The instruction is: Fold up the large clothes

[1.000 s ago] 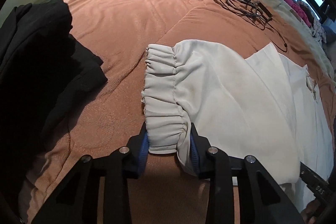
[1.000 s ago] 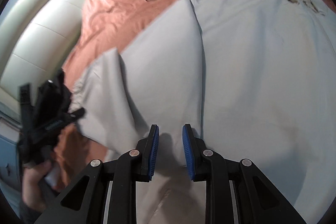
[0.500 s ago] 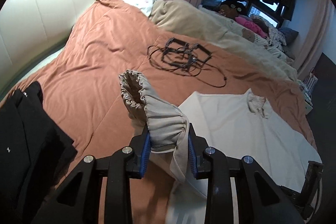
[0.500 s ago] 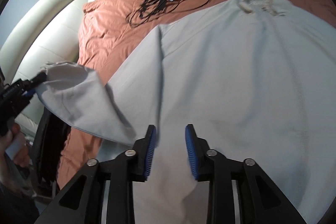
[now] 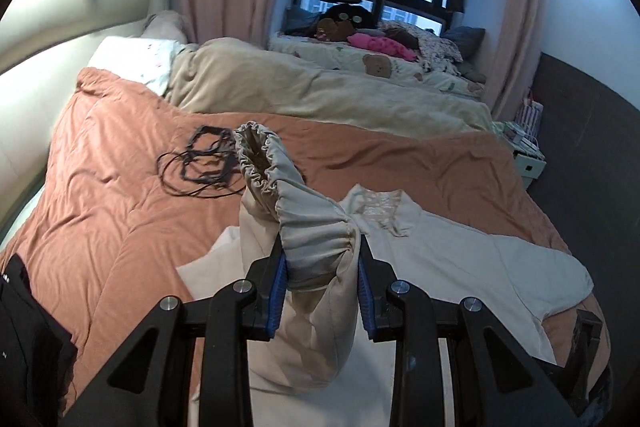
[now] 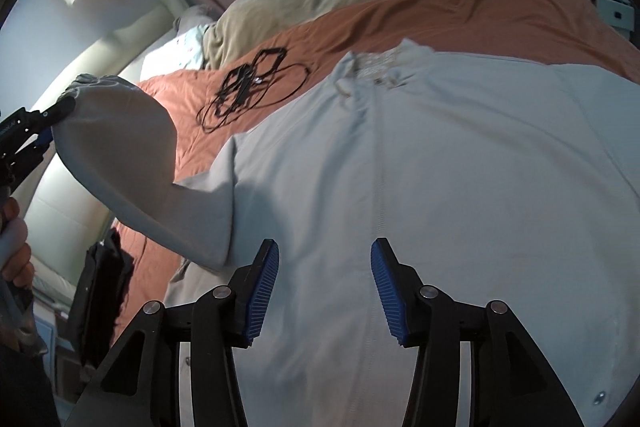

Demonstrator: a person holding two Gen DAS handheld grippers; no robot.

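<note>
A large pale grey jacket (image 6: 440, 155) lies spread on the rust-coloured bed cover (image 5: 104, 195), collar towards the far side. It also shows in the left wrist view (image 5: 460, 255). My left gripper (image 5: 320, 287) is shut on the gathered elastic cuff (image 5: 316, 239) of its sleeve and holds the sleeve lifted above the bed. In the right wrist view that sleeve (image 6: 120, 147) hangs raised at the left from the left gripper (image 6: 48, 123). My right gripper (image 6: 324, 287) is open and empty, low over the jacket's body near the sleeve's base.
A tangle of black cable and frames (image 5: 204, 159) lies on the bed cover beyond the sleeve. Dark folded clothing (image 5: 24, 339) sits at the near left edge. A beige duvet (image 5: 320, 91) and a second bed lie beyond. A padded headboard (image 5: 40, 27) is at the left.
My left gripper has lifted the sleeve cuff off the bed and carried it up and over towards the jacket's body. My right gripper has opened wider over the jacket.
</note>
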